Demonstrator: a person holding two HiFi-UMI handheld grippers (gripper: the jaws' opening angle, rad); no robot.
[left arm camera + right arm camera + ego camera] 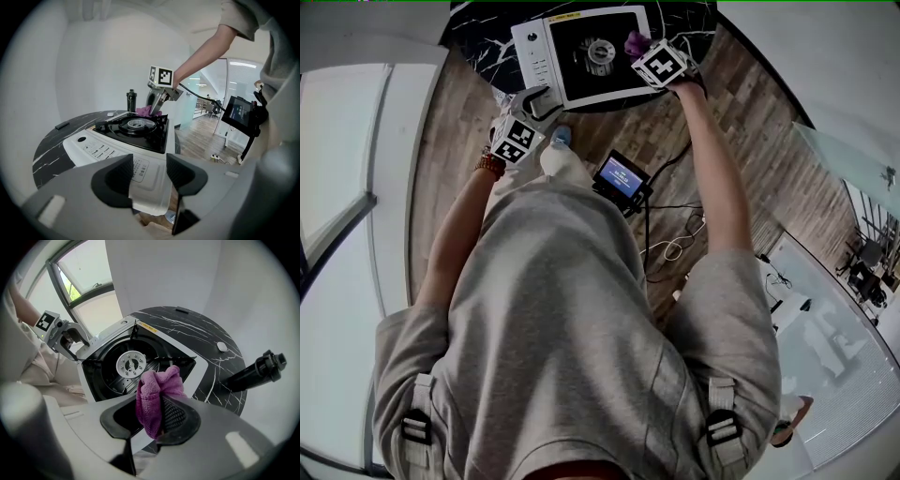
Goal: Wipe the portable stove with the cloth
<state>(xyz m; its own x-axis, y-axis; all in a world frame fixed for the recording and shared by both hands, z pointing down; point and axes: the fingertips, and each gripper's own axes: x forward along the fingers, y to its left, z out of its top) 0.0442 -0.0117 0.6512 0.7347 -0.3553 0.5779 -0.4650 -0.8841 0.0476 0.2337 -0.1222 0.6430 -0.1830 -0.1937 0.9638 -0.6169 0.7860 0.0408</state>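
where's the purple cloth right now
The purple cloth is pinched in the right gripper, over the stove just right of its round burner in the right gripper view. In the head view it is by the stove's far right corner.

The stove (534,52) fills the surface's (483,37) near edge. My left claw (539,98) clamps one corner, and my right claw (150,420) with the cloth (154,390) blocks another. I see bare room toward the bottle (131,101) at the far edge.

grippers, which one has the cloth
The right gripper: its fingers pinch the purple cloth over the stove. The left gripper clamps the stove's white corner instead.
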